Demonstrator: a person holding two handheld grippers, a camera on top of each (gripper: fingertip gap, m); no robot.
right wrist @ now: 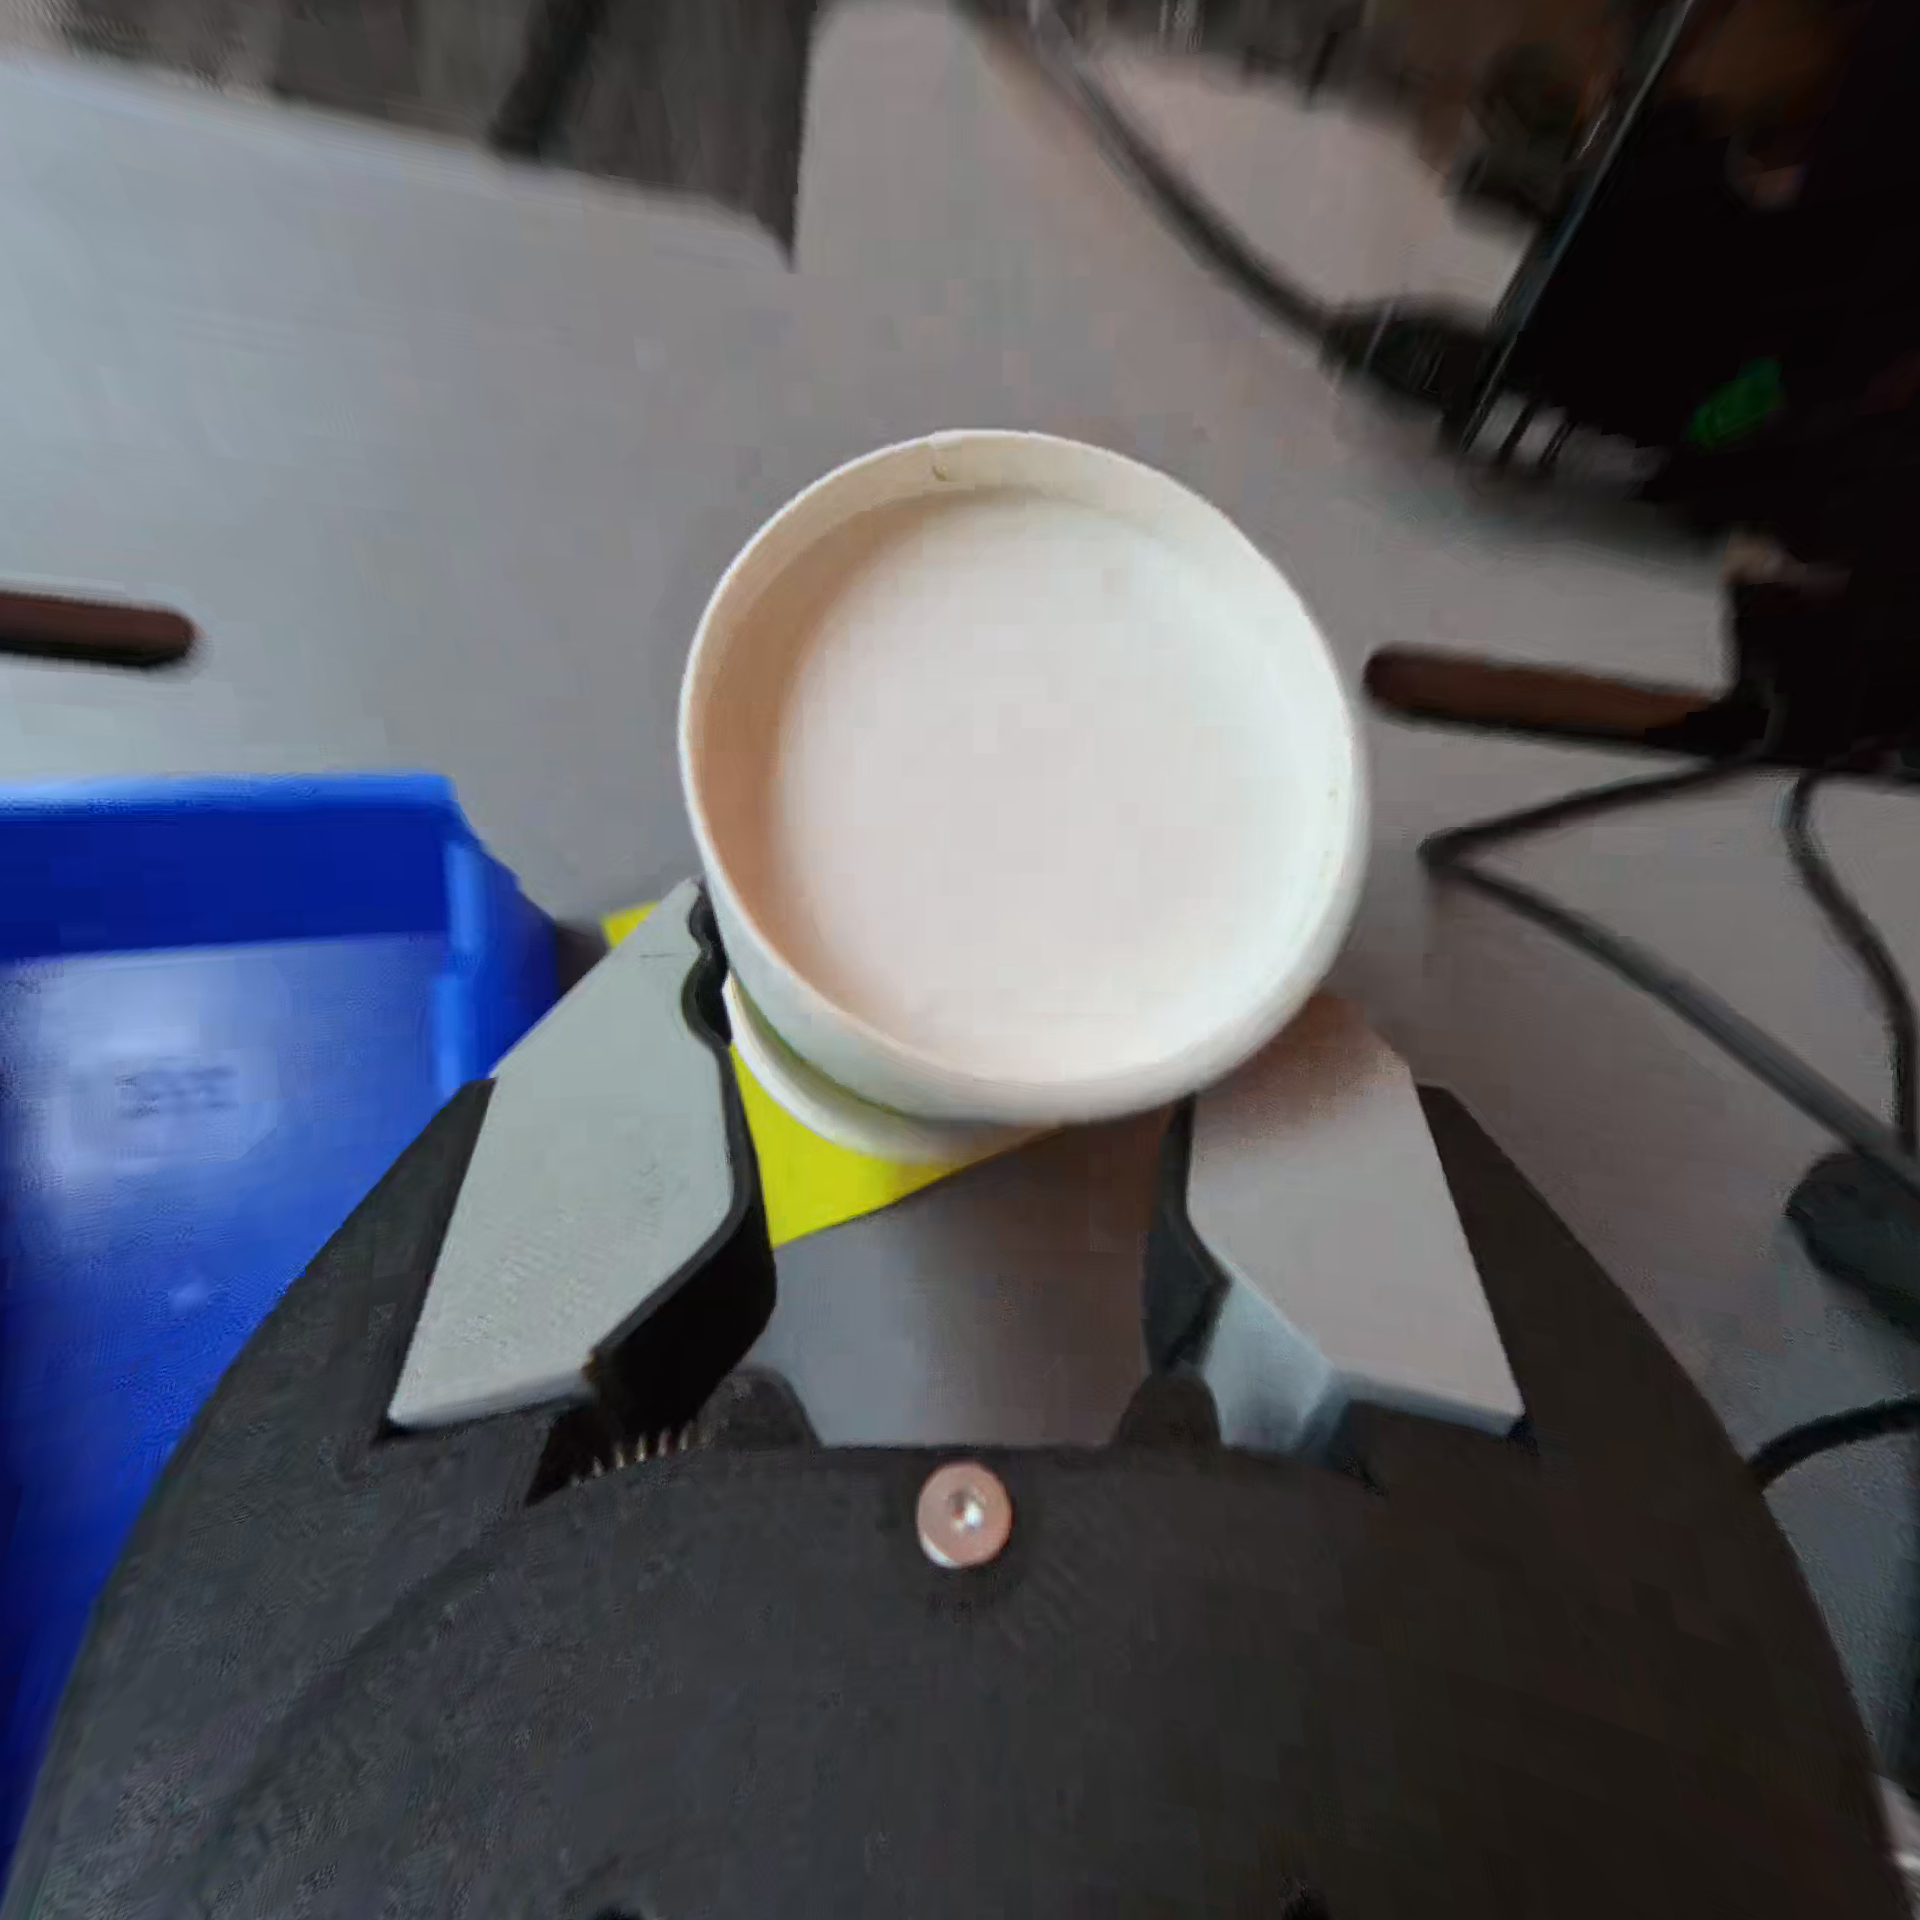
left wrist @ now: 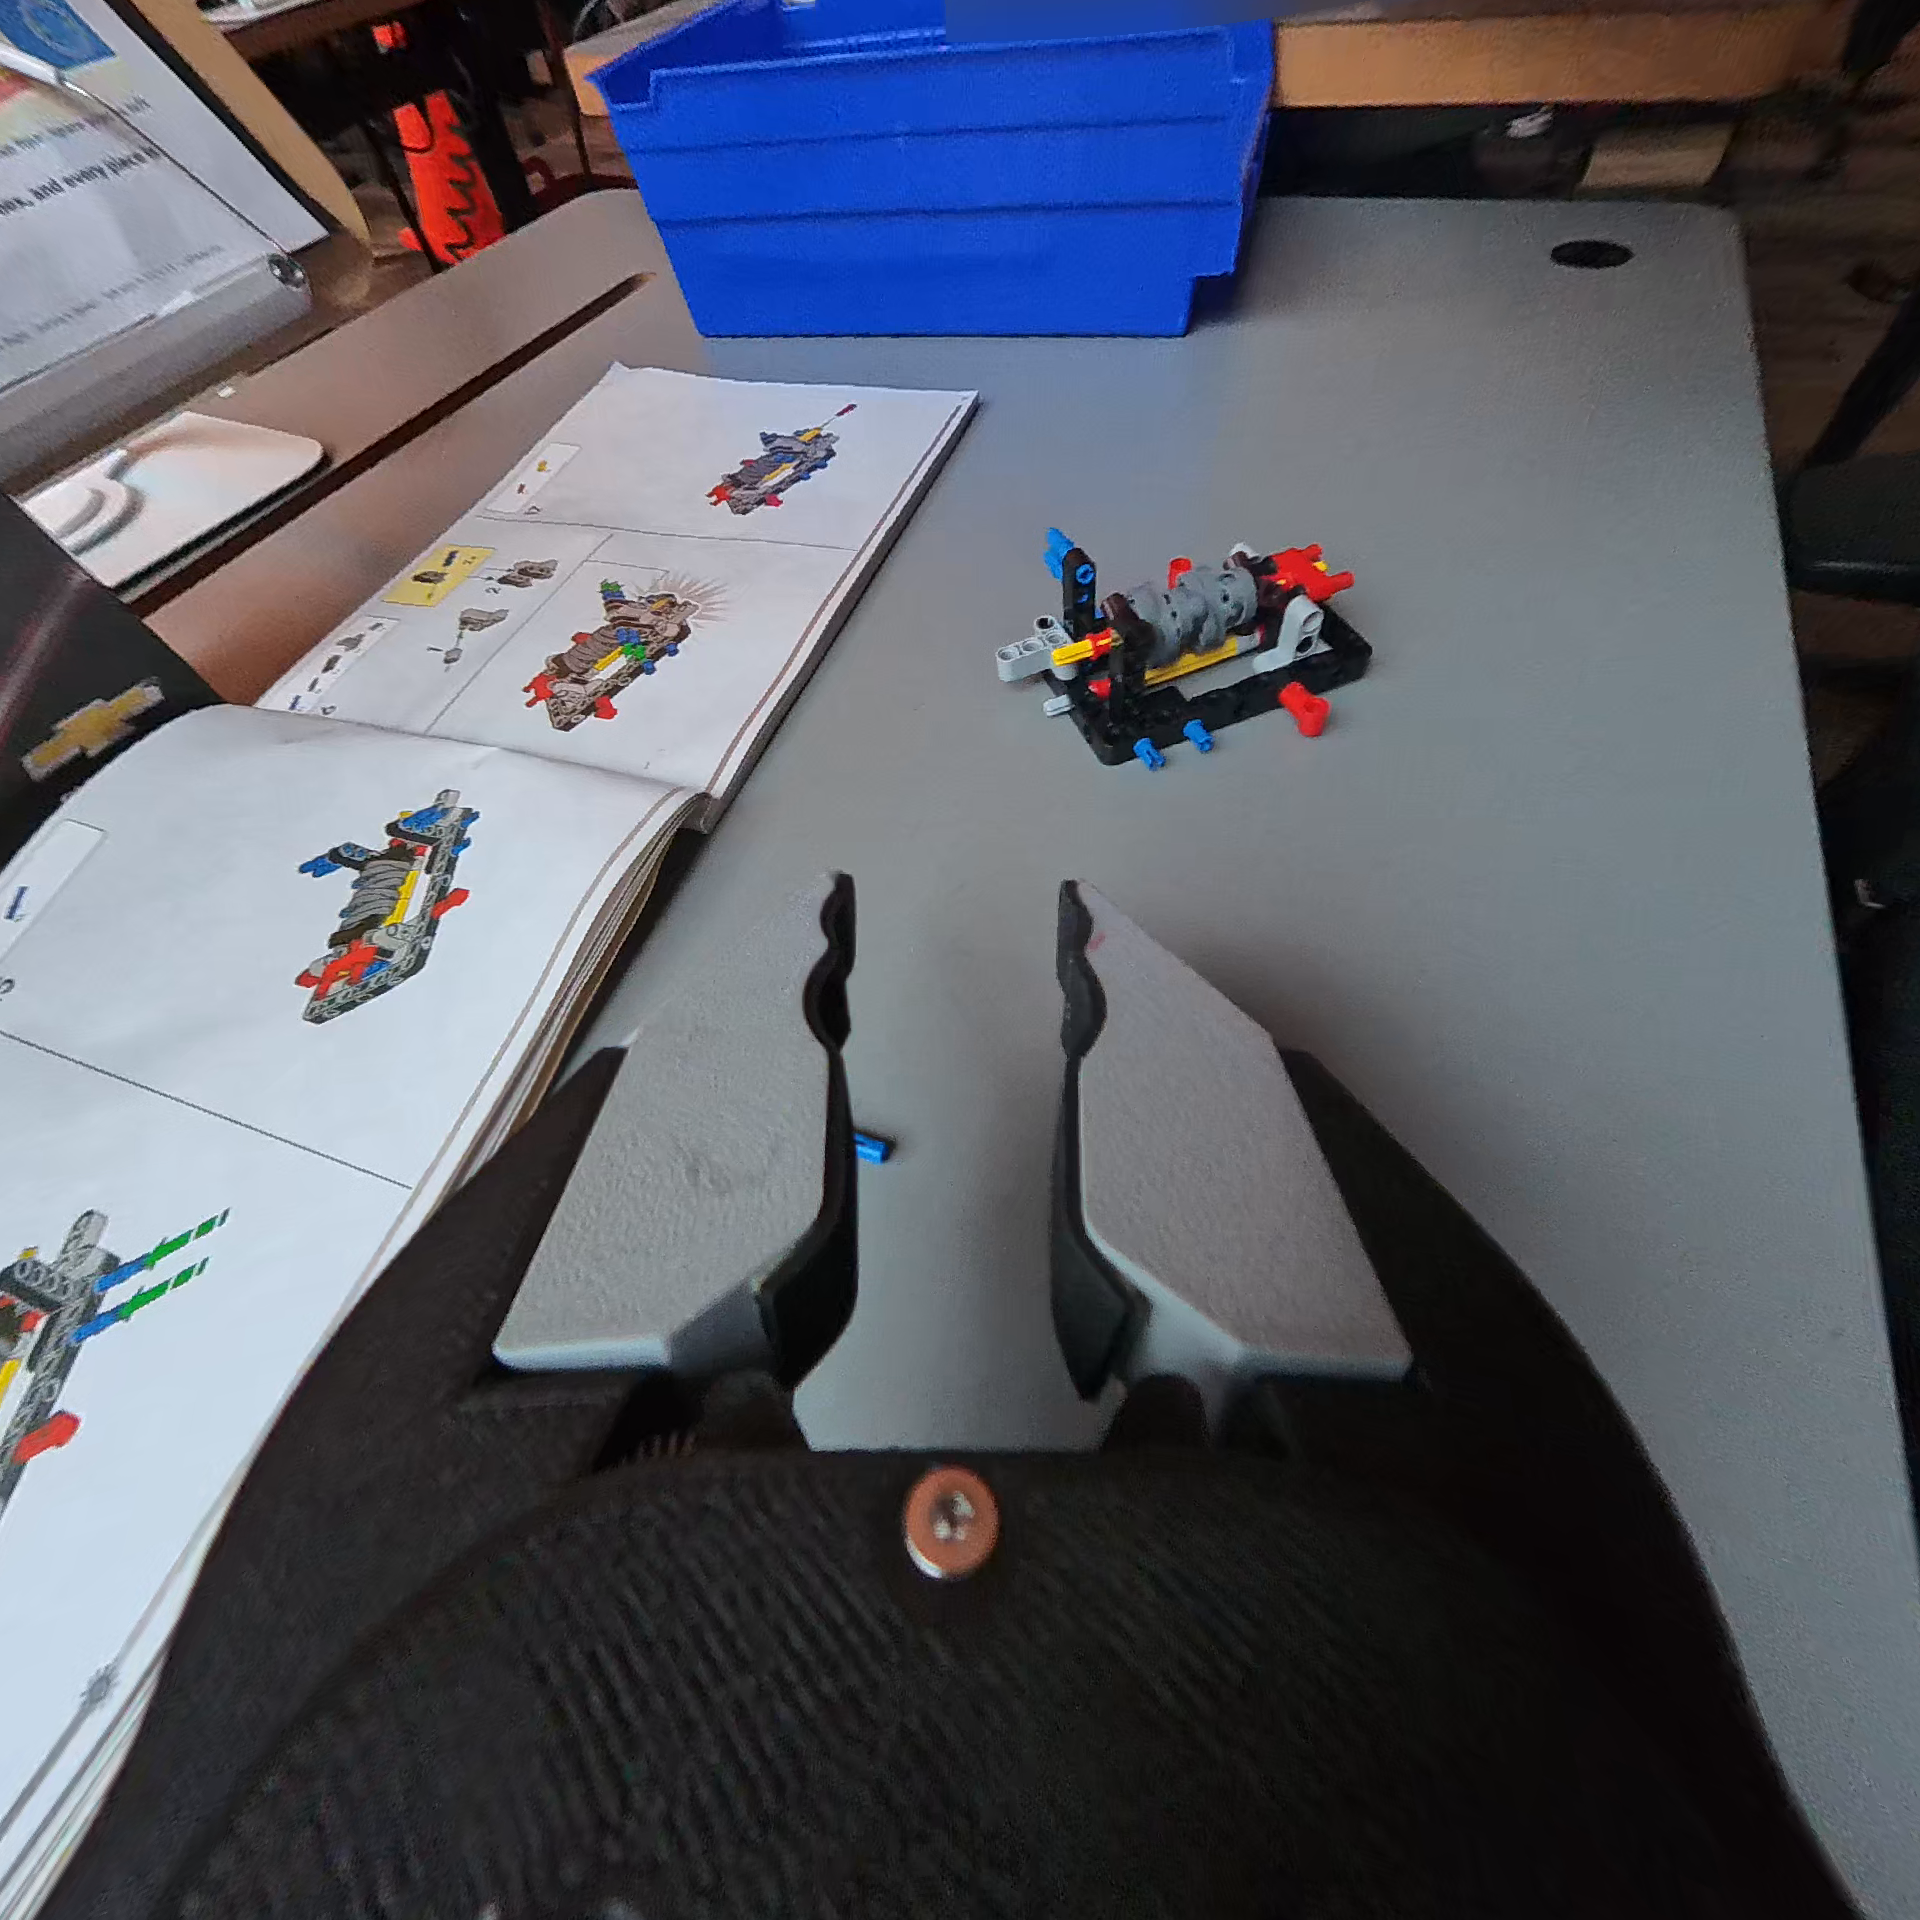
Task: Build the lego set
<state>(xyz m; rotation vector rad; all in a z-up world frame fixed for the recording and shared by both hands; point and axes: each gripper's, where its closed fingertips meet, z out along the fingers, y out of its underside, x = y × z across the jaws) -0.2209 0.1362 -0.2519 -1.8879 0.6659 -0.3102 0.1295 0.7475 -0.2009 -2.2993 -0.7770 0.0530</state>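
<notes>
The part-built lego model (left wrist: pixel 1184 644) sat mid-table (left wrist: pixel 1507 935), right of the open instruction booklet (left wrist: pixel 416 831), w/ the blue bin (left wrist: pixel 935 208) behind. Your left gripper (left wrist: pixel 956 904) hung apart, holding nothing, over a small blue pin (left wrist: pixel 873 1147). Your right gripper (right wrist: pixel 997 997) clamped a white paper cup (right wrist: pixel 1018 769), bottom toward the cam.
</notes>
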